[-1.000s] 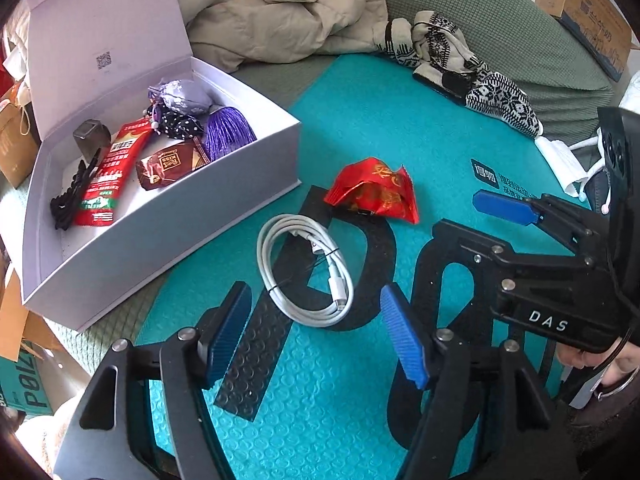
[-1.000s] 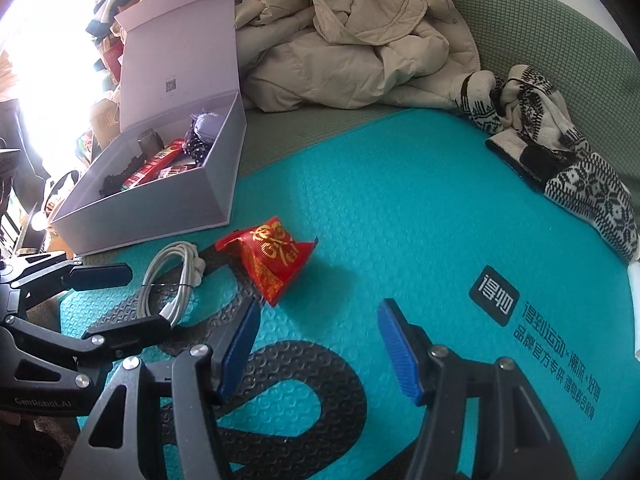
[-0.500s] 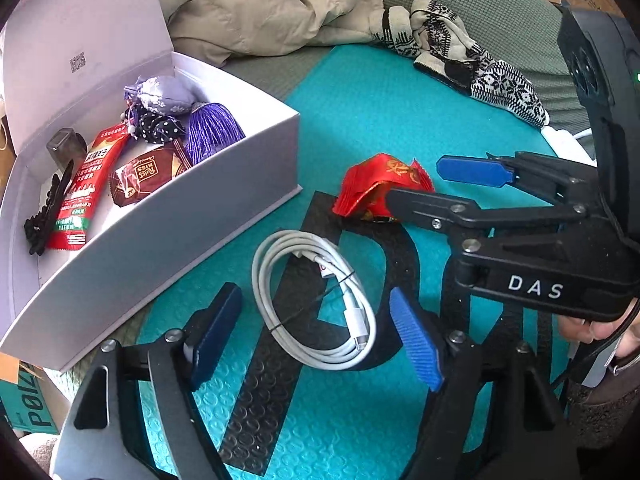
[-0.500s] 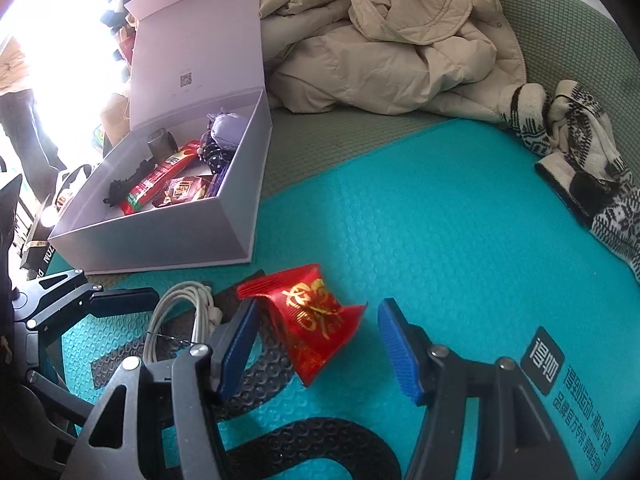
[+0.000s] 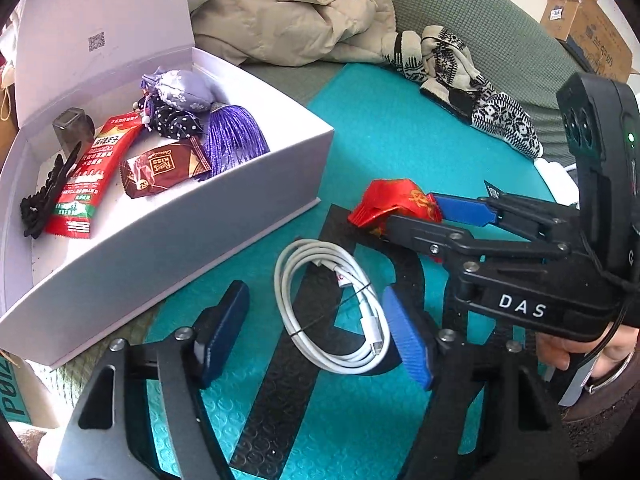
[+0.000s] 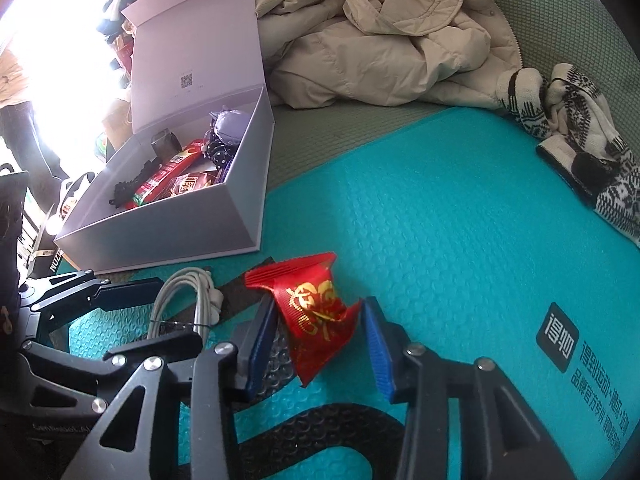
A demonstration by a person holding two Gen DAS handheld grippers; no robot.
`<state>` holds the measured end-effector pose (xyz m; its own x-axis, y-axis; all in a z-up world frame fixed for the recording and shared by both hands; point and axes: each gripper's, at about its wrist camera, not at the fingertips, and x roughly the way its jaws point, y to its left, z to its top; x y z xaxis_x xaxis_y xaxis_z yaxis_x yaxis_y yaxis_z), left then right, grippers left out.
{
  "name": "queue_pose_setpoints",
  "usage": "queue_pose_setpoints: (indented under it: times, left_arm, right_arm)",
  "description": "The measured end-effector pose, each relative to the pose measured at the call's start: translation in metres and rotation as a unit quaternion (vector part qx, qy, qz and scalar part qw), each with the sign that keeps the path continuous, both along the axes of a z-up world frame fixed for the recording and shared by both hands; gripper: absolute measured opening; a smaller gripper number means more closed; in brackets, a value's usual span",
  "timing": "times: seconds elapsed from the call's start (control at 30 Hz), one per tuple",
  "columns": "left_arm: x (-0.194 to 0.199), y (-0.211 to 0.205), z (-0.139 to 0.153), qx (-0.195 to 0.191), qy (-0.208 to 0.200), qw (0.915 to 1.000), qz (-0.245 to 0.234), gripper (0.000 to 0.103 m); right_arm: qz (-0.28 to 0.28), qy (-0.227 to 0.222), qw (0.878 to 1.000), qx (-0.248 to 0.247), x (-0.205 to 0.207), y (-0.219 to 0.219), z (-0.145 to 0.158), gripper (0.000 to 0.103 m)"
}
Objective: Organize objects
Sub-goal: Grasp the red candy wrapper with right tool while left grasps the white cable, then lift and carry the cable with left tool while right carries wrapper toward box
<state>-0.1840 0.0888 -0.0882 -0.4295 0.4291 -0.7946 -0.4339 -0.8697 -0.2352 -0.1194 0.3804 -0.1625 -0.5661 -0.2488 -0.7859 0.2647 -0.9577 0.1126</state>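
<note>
A red packet with gold print (image 6: 316, 312) lies on the teal mat, between the blue pads of my right gripper (image 6: 320, 344), whose jaws stand open around it. It also shows in the left wrist view (image 5: 392, 202). A coiled white cable (image 5: 332, 308) lies on the mat between the open jaws of my left gripper (image 5: 316, 336), which is empty; the cable also shows in the right wrist view (image 6: 184, 300). An open white box (image 5: 224, 216) at the left holds snack packets, a purple tassel, a pouch and a black hair clip.
A beige jacket (image 6: 392, 36) is heaped behind the mat. Patterned knit gloves (image 5: 468, 88) lie at the mat's far right edge. A cardboard box (image 5: 588, 28) stands at the far right. The mat (image 6: 440, 220) lies on a green cushion.
My right gripper has moved forward and left until the red packet sits between its pads. My left gripper has edged closer over the white cable. Nothing was gripped.
</note>
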Motion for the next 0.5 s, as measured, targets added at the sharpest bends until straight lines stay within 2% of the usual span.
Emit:
queue_pose_setpoints:
  times: [0.1,0.37,0.5]
  left_arm:
    - [0.002,-0.004,0.0,0.007,-0.002,1.0,0.001,0.054]
    - [0.027,-0.001,0.003,0.005,-0.003,0.9997,-0.024,0.05]
    - [0.04,-0.004,0.003,0.018,-0.018,0.9987,-0.044,0.05]
  right_arm:
    - [-0.007,-0.006,1.0,-0.004,0.011,0.004,0.001,0.043]
    - [-0.036,-0.023,0.999,0.003,0.055,0.023,0.004,0.043]
    - [-0.043,-0.033,0.999,-0.001,0.077,0.03,0.003,0.043]
